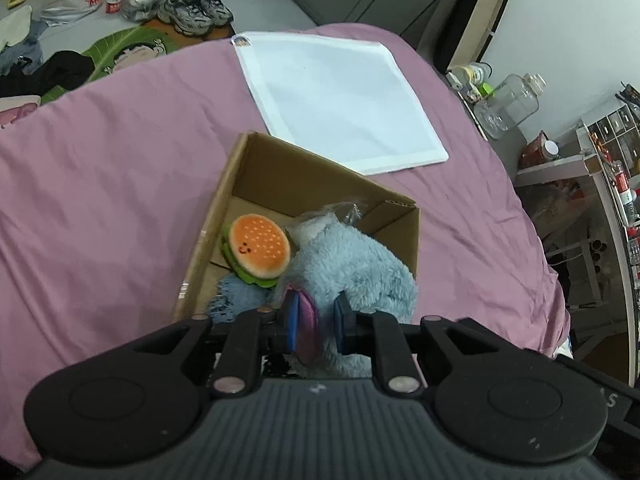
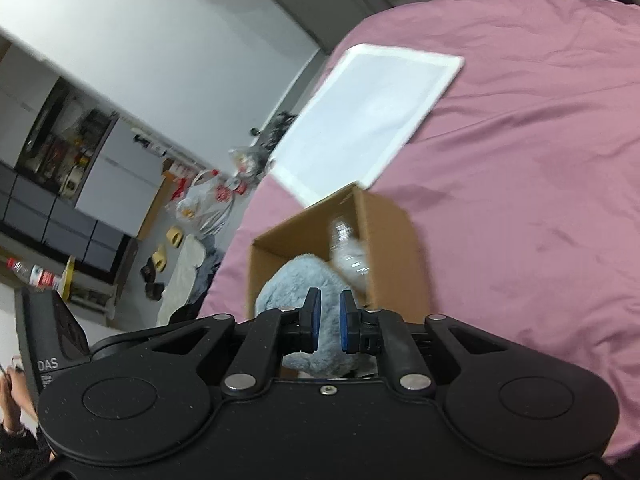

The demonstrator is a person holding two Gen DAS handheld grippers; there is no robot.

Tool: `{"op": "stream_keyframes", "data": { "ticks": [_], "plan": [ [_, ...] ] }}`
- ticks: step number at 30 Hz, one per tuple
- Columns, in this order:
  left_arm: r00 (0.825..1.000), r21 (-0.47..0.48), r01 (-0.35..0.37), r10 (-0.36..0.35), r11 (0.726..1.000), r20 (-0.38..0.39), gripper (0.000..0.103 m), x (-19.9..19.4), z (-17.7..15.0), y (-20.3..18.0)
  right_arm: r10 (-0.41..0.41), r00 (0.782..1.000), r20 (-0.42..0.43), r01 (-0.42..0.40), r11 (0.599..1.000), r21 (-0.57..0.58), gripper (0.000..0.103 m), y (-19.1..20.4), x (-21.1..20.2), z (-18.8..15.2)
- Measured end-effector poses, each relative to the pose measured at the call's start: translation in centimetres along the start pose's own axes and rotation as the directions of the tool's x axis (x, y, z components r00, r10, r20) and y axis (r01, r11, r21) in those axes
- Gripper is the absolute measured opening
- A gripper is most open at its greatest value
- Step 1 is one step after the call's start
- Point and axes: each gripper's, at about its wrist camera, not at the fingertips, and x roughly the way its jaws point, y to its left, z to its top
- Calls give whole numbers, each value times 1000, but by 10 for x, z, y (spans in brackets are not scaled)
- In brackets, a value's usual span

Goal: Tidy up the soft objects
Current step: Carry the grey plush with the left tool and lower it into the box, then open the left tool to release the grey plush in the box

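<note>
Pinching a purple part of the blue plush toy [image 1: 352, 264] between its blue pads, the left gripper [image 1: 316, 320] is holding the toy over the near end of the cardboard box [image 1: 320, 176]. The right gripper [image 2: 330, 320] is hovering just above the same fluffy toy, its jaws narrowed with fur showing between them; whether they are gripping it I cannot tell. A burger plush [image 1: 258, 250] is lying inside the box beside the blue toy. Beyond the box, a white cloth [image 1: 340, 96] is lying flat on the pink bedsheet [image 1: 100, 184].
</note>
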Motion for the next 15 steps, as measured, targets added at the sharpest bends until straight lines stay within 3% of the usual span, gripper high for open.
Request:
{"op": "stream_keyframes", "data": {
  "ticks": [11,15],
  "plan": [
    [998,58,-68,68,996,16,27,4,1,-25,-69,997,24,68,996,52,25,-36,-32,-2],
    [995,81,-97,94,992,41,42,-5,-2,-34,-73,997,33,72,996,45,40,-38,-37,-4]
  ]
}}
